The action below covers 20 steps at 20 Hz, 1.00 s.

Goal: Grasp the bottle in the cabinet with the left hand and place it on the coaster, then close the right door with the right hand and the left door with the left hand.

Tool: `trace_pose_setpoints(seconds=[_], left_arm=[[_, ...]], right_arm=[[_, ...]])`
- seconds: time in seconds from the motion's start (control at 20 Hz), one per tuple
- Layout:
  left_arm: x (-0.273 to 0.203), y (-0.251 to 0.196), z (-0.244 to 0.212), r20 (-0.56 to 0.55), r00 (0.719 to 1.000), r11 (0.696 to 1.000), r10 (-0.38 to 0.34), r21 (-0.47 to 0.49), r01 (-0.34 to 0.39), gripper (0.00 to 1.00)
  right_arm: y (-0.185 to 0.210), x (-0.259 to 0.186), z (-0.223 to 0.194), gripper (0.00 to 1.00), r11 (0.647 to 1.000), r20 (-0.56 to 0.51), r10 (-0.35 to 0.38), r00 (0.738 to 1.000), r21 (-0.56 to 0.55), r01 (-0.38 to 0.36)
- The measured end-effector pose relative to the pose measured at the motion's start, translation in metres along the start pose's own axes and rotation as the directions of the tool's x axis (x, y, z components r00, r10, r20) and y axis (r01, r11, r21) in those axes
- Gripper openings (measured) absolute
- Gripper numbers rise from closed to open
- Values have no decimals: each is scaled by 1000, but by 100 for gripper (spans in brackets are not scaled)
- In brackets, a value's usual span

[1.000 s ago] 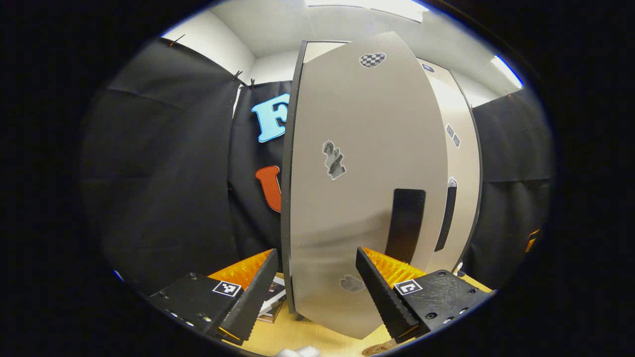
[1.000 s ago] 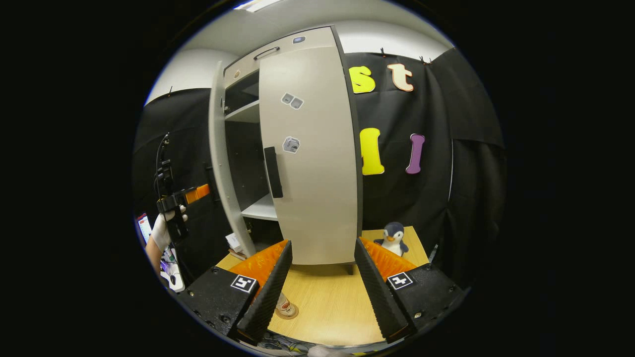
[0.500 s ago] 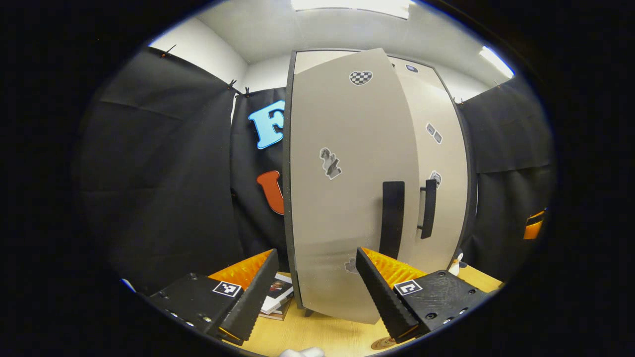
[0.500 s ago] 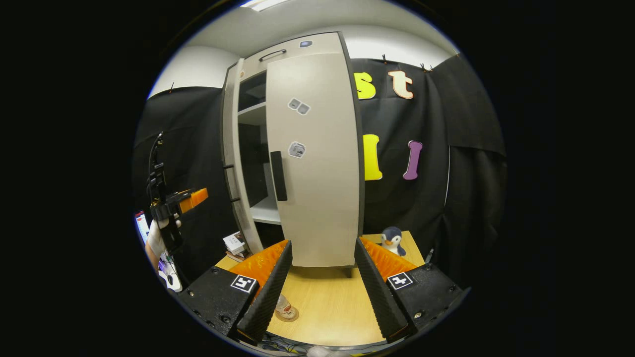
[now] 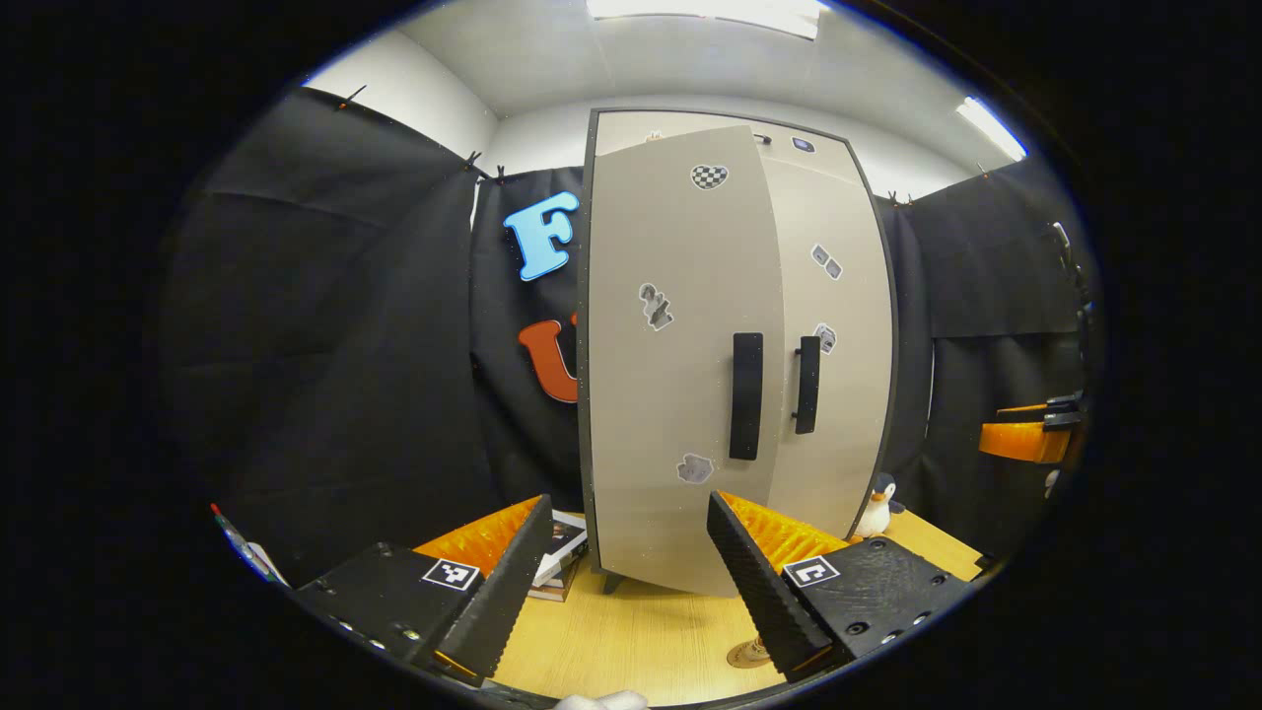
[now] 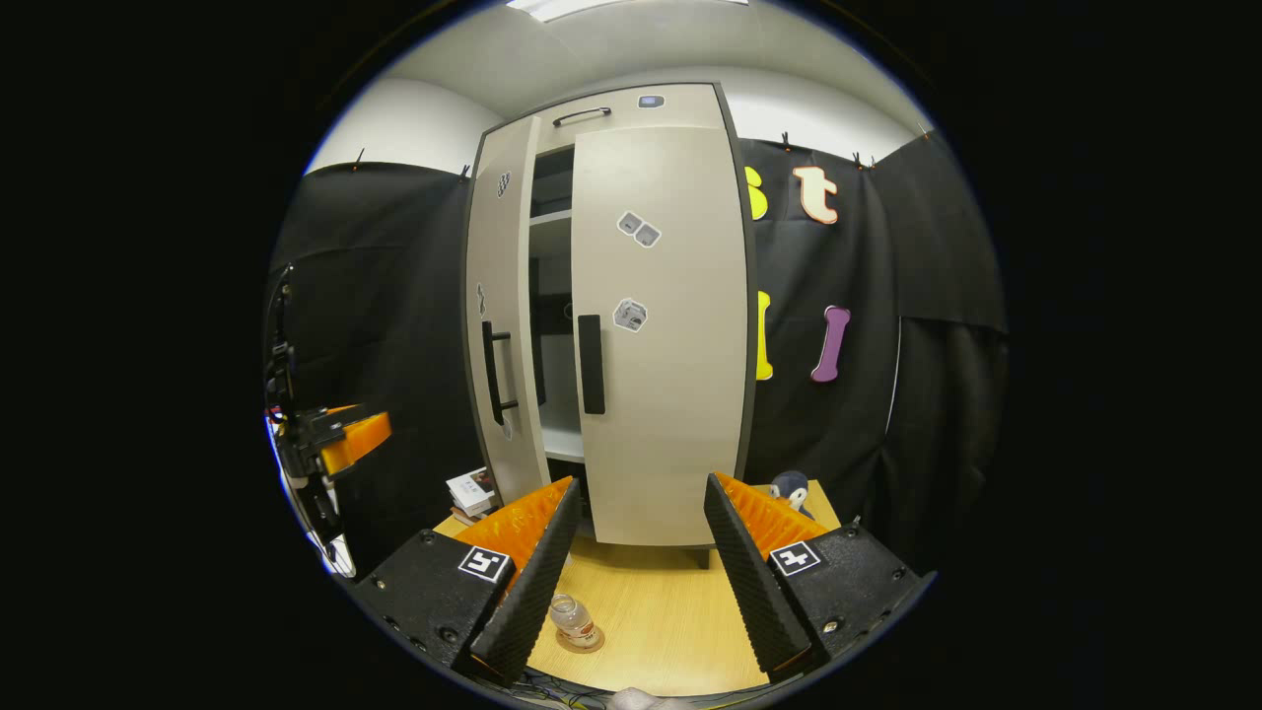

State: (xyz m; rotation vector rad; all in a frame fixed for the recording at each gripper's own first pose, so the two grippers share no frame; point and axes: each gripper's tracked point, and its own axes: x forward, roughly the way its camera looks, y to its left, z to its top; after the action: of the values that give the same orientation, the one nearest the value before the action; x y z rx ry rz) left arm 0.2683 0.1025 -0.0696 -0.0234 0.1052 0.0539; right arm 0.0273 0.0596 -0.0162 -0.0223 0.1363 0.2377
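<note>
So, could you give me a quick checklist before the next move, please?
1. Bottle standing on coaster: ok.
2. Right door shut: ok, it looks flush.
3. Left door shut: not ok, a gap remains beside the right door.
4. Left gripper open and empty: ok.
5. Right gripper open and empty: ok.
6. Left gripper touching the left door: cannot tell.

The wooden table (image 6: 670, 611) carries the cabinet (image 6: 661, 335), coaster (image 6: 582, 641), books (image 6: 471, 491) and penguin (image 5: 873, 508).
</note>
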Motion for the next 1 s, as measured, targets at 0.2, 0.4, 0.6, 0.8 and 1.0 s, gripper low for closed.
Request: trace_pose_setpoints(seconds=[0.2,0.4,0.6,0.8,1.0], left_arm=[[-24,4,-9,0,1000,999,27,43,-27,96],[-28,0,-7,13,1000,999,20,37,-20,96],[-25,-5,-5,24,1000,999,6,34,-7,96],[-24,-6,-8,23,1000,999,-7,34,6,96],[-20,3,-7,31,1000,999,1,33,-2,96]], right_arm=[[3,-1,-5,78,1000,2,-24,1000,-5,24],[1,-6,-10,78,996,9,-86,996,-21,87],[10,-10,-10,78,993,27,-105,994,-45,106],[11,-13,-12,78,992,19,-110,994,-57,111],[13,-13,-8,78,992,24,-115,993,-49,116]])
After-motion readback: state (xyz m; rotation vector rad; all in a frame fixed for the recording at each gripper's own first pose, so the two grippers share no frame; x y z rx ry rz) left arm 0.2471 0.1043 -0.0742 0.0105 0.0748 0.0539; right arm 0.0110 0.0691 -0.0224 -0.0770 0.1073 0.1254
